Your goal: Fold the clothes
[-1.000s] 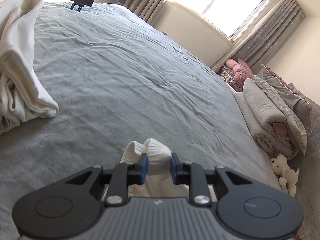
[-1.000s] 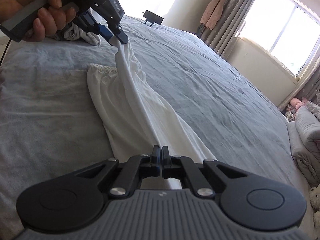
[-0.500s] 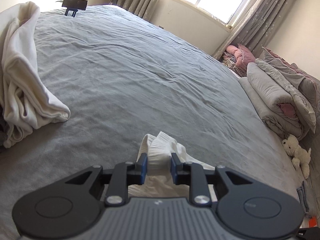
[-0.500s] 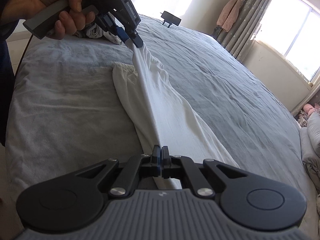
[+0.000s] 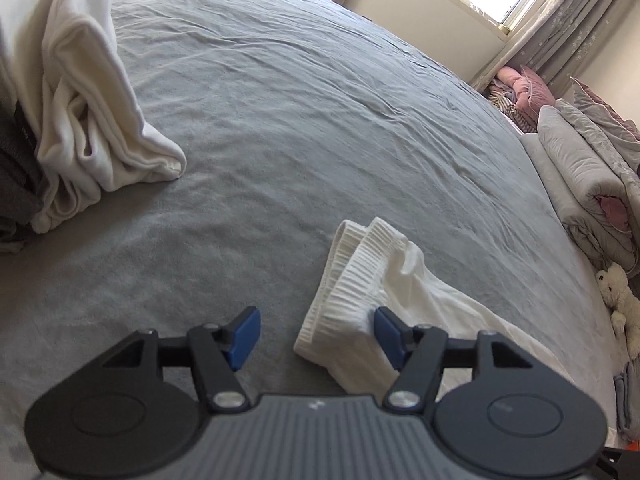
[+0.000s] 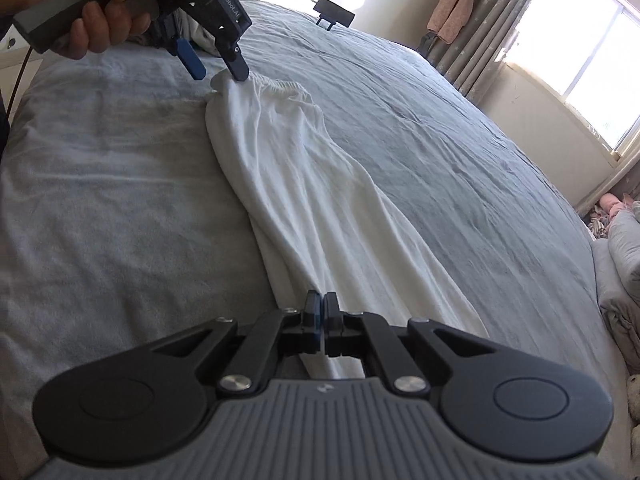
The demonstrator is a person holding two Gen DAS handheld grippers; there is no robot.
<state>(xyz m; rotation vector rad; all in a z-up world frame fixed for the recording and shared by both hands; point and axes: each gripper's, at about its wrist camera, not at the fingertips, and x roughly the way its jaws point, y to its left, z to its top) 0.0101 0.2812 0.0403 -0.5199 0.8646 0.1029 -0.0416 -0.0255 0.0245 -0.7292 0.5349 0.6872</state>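
We are looking along our left gripper, and its jaws are opening wide; the ribbed waistband of the white trousers is lying between the blue pads, close against the right pad and apart from the left one, so nothing is being squeezed there. From the right wrist view we are seeing the same gripper in a hand at the far end of the garment, with one fingertip touching the gathered waist edge. Our right gripper is keeping its jaws pressed together on the near end of the trousers, where the cloth is running in between the pads.

The trousers are lying stretched in a long narrow strip on the grey bed, from the waistband at the far end to the part that the right gripper is pinching. The cloth is resting on the bedcover, with soft folds along its length.

Beside it, on the left of the left wrist view, a cream garment is lying in a loose heap on the bed, well apart from the trousers. A small dark device is standing at the far edge of the bed, and folded quilts are lying next to the bed under the window
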